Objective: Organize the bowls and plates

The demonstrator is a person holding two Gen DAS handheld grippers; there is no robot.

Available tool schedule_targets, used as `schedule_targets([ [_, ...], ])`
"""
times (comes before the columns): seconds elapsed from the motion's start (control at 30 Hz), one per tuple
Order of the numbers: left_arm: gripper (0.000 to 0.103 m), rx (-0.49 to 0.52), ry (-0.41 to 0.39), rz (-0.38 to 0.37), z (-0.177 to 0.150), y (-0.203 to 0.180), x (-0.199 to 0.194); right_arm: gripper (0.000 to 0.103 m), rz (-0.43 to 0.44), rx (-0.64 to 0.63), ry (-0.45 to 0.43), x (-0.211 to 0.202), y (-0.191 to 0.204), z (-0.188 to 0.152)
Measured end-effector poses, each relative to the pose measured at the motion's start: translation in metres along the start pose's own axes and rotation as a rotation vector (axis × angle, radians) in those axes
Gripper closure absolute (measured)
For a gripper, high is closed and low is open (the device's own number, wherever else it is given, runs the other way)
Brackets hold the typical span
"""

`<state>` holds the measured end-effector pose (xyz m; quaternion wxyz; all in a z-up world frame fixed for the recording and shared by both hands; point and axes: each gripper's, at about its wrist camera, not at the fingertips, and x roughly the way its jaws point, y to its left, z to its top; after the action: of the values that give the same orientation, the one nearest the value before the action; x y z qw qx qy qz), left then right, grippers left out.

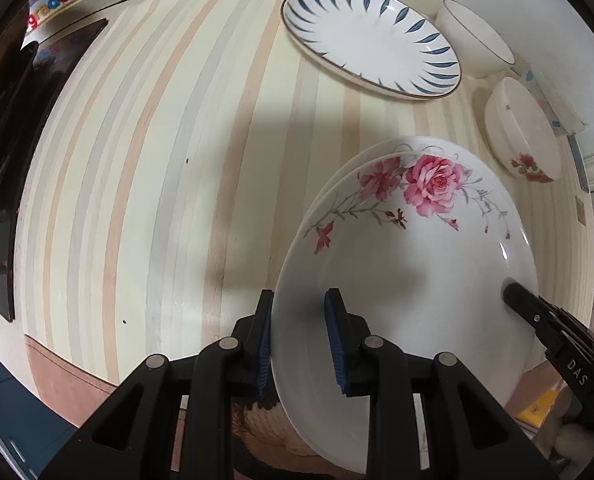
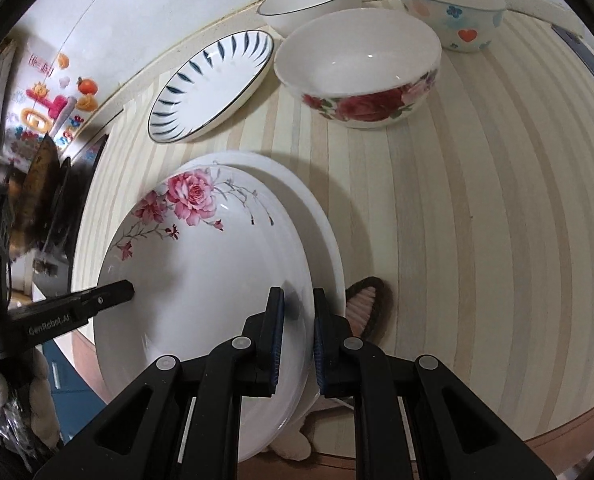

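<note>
A white plate with pink roses (image 1: 417,264) lies on top of a second white plate (image 1: 361,156) at the table's near edge. My left gripper (image 1: 303,340) is shut on its left rim; my right gripper (image 2: 299,332) is shut on its right rim, its finger also showing in the left wrist view (image 1: 525,300). The rose plate (image 2: 201,280) overlaps the lower plate (image 2: 317,216) in the right wrist view. A blue-leaf plate (image 1: 371,36) (image 2: 213,84) lies further back. A red-rose bowl (image 2: 357,76) (image 1: 521,136), a plain white bowl (image 2: 309,0) (image 1: 473,36) and a heart-pattern bowl (image 2: 453,8) stand behind.
The striped table (image 1: 157,184) ends at a near edge (image 2: 517,436). A dark appliance (image 1: 5,152) stands at the left. A wall with colourful stickers (image 2: 49,100) runs along the back. A slipper (image 2: 365,304) shows on the floor below.
</note>
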<state>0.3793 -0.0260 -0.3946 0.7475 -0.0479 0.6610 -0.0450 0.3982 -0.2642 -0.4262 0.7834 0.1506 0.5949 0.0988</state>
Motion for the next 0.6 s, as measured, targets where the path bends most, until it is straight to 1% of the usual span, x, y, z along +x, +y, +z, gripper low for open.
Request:
schedule_targets([
  [0.13, 0.080, -0.017, -0.002, 0.001, 0.000, -0.001, 0.003, 0.088, 0.019, 0.008, 0.011, -0.001, -0.003, 0.002],
  [0.17, 0.080, -0.014, -0.002, 0.006, 0.000, -0.002, 0.004, 0.088, 0.027, 0.015, 0.021, 0.000, -0.004, 0.004],
  [0.2, 0.080, -0.012, -0.002, 0.013, 0.000, -0.004, 0.004, 0.085, 0.046, 0.037, 0.046, 0.000, -0.006, 0.006],
  [0.3, 0.080, -0.027, 0.005, 0.020, 0.000, -0.004, 0.005, 0.085, 0.067, 0.075, 0.073, -0.002, -0.012, 0.010],
  [0.37, 0.078, -0.048, 0.012, 0.023, 0.002, -0.002, 0.005, 0.085, 0.097, 0.103, 0.093, -0.005, -0.019, 0.011],
  [0.47, 0.078, -0.075, 0.002, 0.031, 0.001, 0.004, -0.004, 0.085, 0.132, 0.134, 0.130, -0.009, -0.025, 0.011],
  [0.53, 0.078, -0.092, -0.031, 0.033, 0.001, 0.007, -0.021, 0.083, 0.133, 0.150, 0.148, -0.014, -0.028, 0.012],
  [0.6, 0.078, -0.105, -0.068, 0.023, 0.007, 0.008, -0.040, 0.082, 0.123, 0.155, 0.131, -0.025, -0.030, 0.015],
])
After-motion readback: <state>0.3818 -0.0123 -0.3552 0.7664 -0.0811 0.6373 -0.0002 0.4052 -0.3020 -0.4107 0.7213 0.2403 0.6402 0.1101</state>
